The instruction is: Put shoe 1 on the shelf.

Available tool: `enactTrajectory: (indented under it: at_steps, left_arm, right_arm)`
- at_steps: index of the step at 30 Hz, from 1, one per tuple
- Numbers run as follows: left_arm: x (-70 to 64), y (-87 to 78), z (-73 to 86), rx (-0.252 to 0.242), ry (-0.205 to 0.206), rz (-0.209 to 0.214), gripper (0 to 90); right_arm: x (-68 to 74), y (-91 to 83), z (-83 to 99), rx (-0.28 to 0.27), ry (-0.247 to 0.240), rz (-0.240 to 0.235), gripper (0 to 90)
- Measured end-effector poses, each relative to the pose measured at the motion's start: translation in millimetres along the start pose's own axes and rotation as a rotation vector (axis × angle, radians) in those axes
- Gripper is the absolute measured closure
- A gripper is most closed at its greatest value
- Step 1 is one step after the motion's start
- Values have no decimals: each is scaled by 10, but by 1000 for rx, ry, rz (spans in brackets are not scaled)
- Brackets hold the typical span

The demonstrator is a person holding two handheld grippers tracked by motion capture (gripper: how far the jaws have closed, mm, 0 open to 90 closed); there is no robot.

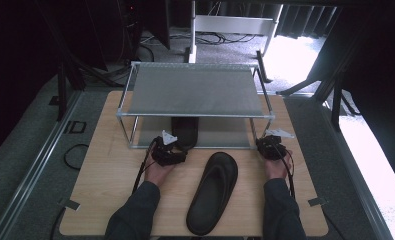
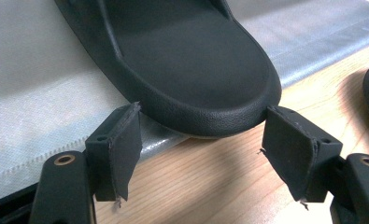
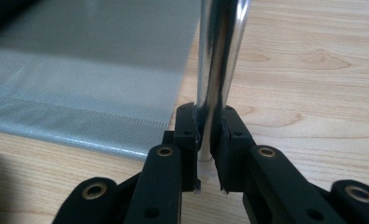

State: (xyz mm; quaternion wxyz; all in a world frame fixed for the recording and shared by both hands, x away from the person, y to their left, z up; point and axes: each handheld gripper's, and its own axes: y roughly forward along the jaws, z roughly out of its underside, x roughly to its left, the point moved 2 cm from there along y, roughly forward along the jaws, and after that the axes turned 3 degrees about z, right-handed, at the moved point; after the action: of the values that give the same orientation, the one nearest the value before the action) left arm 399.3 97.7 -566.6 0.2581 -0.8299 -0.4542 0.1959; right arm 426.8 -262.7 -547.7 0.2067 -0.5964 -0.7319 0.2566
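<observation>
**Tongs at the shoe rack**

Right gripper (image 3: pixel 204 154) is clamped on the rack's chrome leg (image 3: pixel 217 56). Left gripper (image 2: pixel 201 140) gapes either side of a black sandal's heel (image 2: pixel 205 88) on the lower shelf (image 2: pixel 37 107). A second sandal (image 1: pixel 214 192) lies on the table (image 1: pixel 105 180). No writing is legible.

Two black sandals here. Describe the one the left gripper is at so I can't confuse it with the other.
Find the two-tier metal shoe rack at the far side of the wooden table. The sandal on its lower shelf, under the top tier, lies with its rounded end between the open left gripper jaws. The other sandal lies out on the bare tabletop.
</observation>
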Motion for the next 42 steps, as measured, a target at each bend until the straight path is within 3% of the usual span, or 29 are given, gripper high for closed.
enactTrajectory:
  at_steps: [9, 15, 21, 27, 31, 38, 42]
  left_arm:
    - [12, 50, -31, 0, -16, -10, 300]
    - [14, 43, 13, 12, 11, -7, 275]
    - [42, 53, 14, 19, 4, -13, 257]
    - [42, 63, 16, 41, 45, -23, 259]
    - [50, 57, 19, 39, 40, -15, 261]
    - [62, 49, 22, 37, 31, -6, 262]
    - [71, 45, 25, 35, 19, 4, 262]
  right_arm:
    - [-1, -2, 1, 1, 1, -1, 806]
    - [-2, -7, 2, 3, -1, -3, 805]
    - [-1, -15, 9, 2, -3, -4, 805]
    - [-13, -19, 10, 1, 3, -11, 773]
    - [-40, -43, 13, 6, -4, -17, 748]
    - [-13, -56, 15, 7, -33, -18, 807]
    - [-20, -94, 29, 11, -47, -22, 773]
